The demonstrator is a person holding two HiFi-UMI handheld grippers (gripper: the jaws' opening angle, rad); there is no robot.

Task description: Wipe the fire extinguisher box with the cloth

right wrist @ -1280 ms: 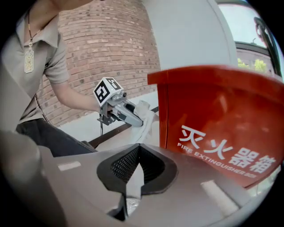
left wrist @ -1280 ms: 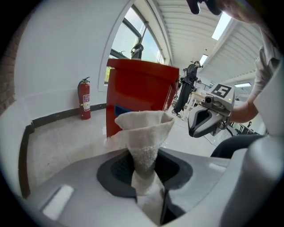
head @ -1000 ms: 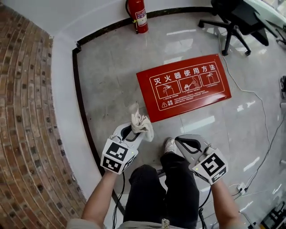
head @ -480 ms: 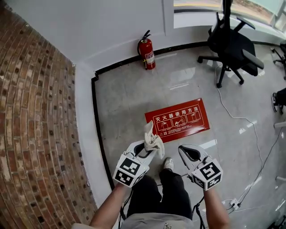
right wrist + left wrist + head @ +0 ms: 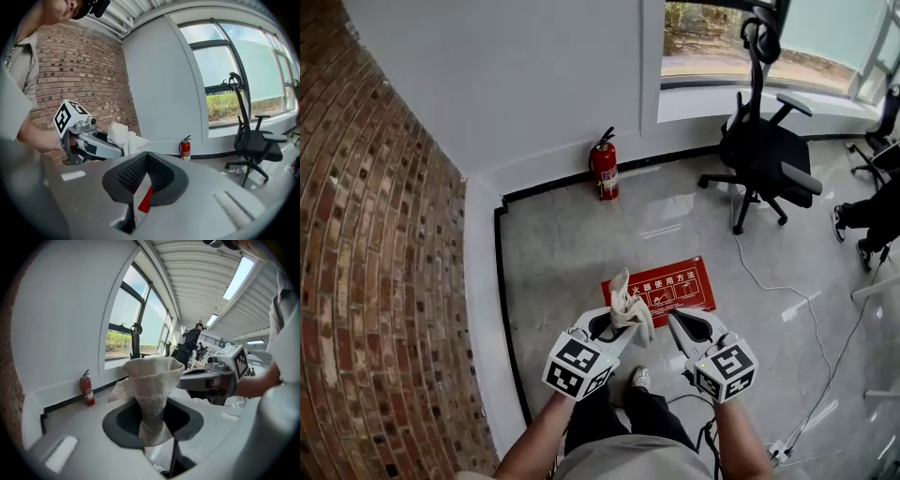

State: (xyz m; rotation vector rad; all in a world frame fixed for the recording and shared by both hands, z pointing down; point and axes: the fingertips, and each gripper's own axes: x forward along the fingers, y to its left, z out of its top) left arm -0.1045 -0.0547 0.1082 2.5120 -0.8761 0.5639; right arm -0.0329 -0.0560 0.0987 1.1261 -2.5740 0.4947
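Note:
The fire extinguisher box lies flat on the grey floor as a red panel with white instruction print. It is partly hidden behind my grippers. My left gripper is shut on a crumpled off-white cloth, which sticks up above the jaws. My right gripper is held beside it, shut and empty. In the right gripper view a sliver of the red box shows through the thin slit between the jaws. Both grippers hang well above the floor, in front of the person's legs.
A red fire extinguisher stands against the white wall. A black office chair is by the window at the right, and a white cable trails over the floor. A brick wall curves along the left. Someone's legs show at the far right.
The head view has risen and tilted up, so the box looks smaller and farther off, with wall and window in sight. Both grippers keep their pose, cloth still held.

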